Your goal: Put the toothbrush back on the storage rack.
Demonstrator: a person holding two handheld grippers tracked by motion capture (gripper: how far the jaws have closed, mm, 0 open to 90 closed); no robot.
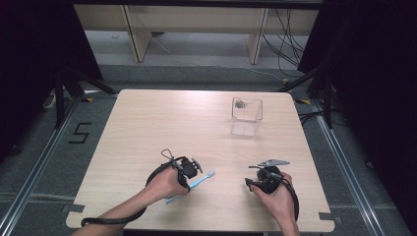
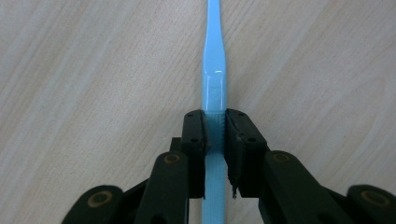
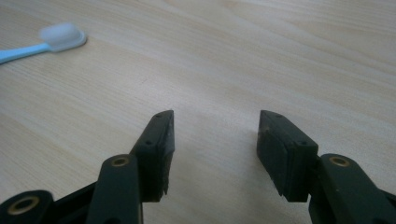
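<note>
Starting at the left: the left gripper (image 2: 215, 135) is clamped on the light blue toothbrush (image 2: 214, 74), pads pressed against the ribbed part of the handle from both sides. The brush is lying flat on the wooden table (image 1: 147, 123), so it looks like a grip taken low and square to the handle, probably so it can be lifted without the thing twisting out. The handle is caught around its middle, with the neck running straight out ahead of the fingertips and the tail end passing back between the jaws. Seen from the high view, the bristle head is pointed out to the right of the fingers, toward the other hand, and the tail sticks out beneath the left hand (image 1: 164, 184).

Further right, the right gripper (image 3: 215, 140) is held just above the bare tabletop with its jaws spread wide and nothing between them. It seems to be kept parked there, likely waiting to help. The white bristle head is visible well off to the upper left of its fingertips.

Beyond the right gripper, well ahead of both sets of fingers, a clear square container (image 1: 247, 115) stands upright with something small and dark inside, too small to make out. Nothing is lying between the brush and that container.
</note>
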